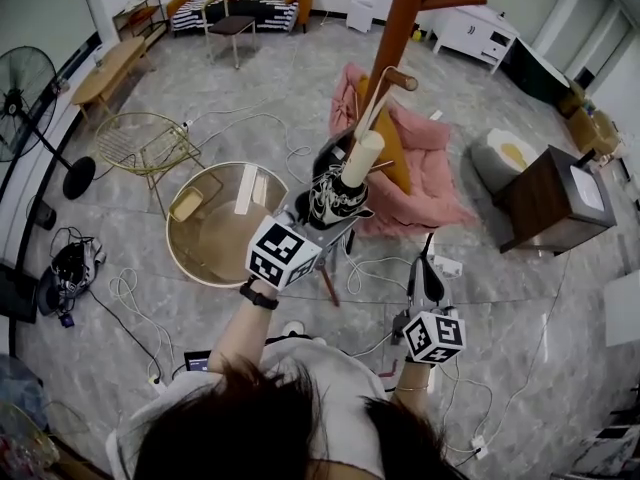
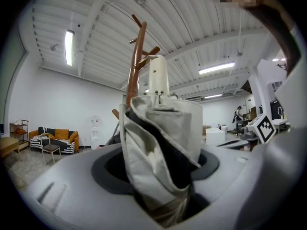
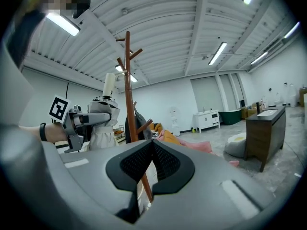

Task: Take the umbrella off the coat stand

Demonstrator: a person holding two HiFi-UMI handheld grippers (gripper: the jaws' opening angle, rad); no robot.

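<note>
The folded umbrella (image 1: 338,196) is cream and black with a cream handle (image 1: 362,158). It stands upright beside the brown coat stand (image 1: 400,18). A pale strap runs from it up to a peg (image 1: 398,78). My left gripper (image 1: 330,218) is shut on the umbrella's bundled canopy. In the left gripper view the umbrella (image 2: 160,143) fills the space between the jaws of that gripper (image 2: 163,181), with the coat stand (image 2: 136,61) right behind. My right gripper (image 1: 428,273) hangs lower and to the right, away from the stand. Its jaws (image 3: 151,150) are shut on nothing.
A pink cloth heap (image 1: 425,173) lies behind the stand's base. To the left are a round glass table (image 1: 190,253) and a gold wire chair (image 1: 145,143). A dark wooden cabinet (image 1: 550,198) is at the right. Cables trail over the floor (image 1: 130,298).
</note>
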